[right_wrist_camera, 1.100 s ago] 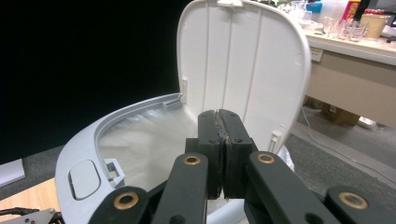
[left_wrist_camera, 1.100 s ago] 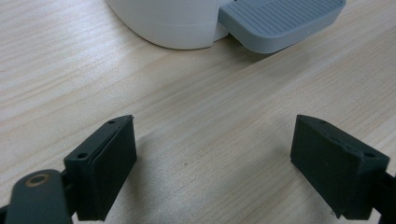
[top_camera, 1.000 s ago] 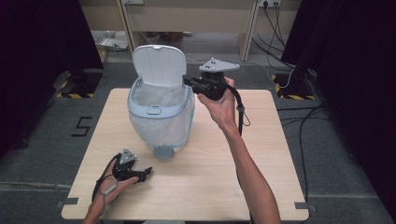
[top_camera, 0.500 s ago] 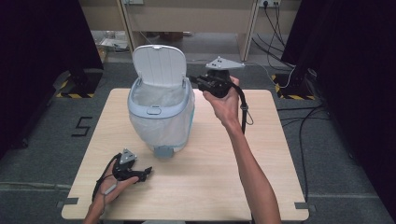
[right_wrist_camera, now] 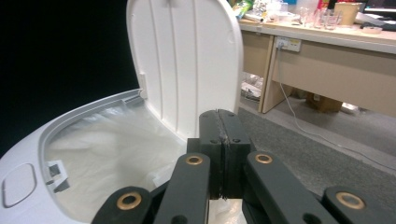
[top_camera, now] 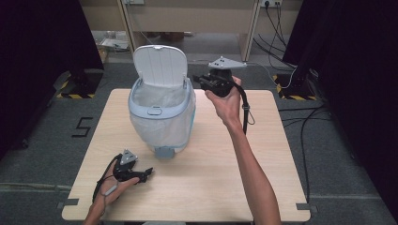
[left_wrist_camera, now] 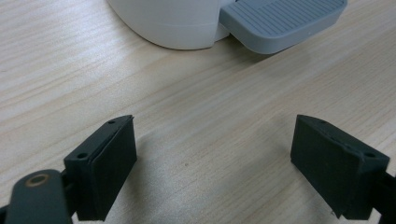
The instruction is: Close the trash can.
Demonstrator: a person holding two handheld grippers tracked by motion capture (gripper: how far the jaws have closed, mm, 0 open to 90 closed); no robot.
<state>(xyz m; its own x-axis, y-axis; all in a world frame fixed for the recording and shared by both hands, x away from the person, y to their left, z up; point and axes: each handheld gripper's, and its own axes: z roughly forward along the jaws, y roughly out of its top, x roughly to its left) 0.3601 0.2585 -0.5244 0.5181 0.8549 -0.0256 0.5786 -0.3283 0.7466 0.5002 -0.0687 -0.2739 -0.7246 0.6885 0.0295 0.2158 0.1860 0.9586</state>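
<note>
A white pedal bin (top_camera: 162,117) stands on the wooden table (top_camera: 220,187) with its lid (top_camera: 159,65) raised and a white bag liner (right_wrist_camera: 112,144) inside. My right gripper (top_camera: 198,79) hovers just right of the bin's rim, level with the lid. In the right gripper view this gripper (right_wrist_camera: 223,126) is shut, pads pressed together, with nothing visible between them, and the lid (right_wrist_camera: 187,60) rises just beyond. My left gripper (top_camera: 148,172) rests on the table near the front left. It is open (left_wrist_camera: 215,163) and empty, facing the grey pedal (left_wrist_camera: 285,21) and bin base (left_wrist_camera: 168,23).
The pedal (top_camera: 164,151) juts from the bin toward the table's front. A cable (top_camera: 245,112) hangs from the right gripper. Desks (right_wrist_camera: 336,60) and floor cables lie beyond the table's far edge. Bare tabletop lies right of the bin.
My right gripper has shifted slightly to the right, away from the bin's rim, still shut. The left gripper has stayed put.
</note>
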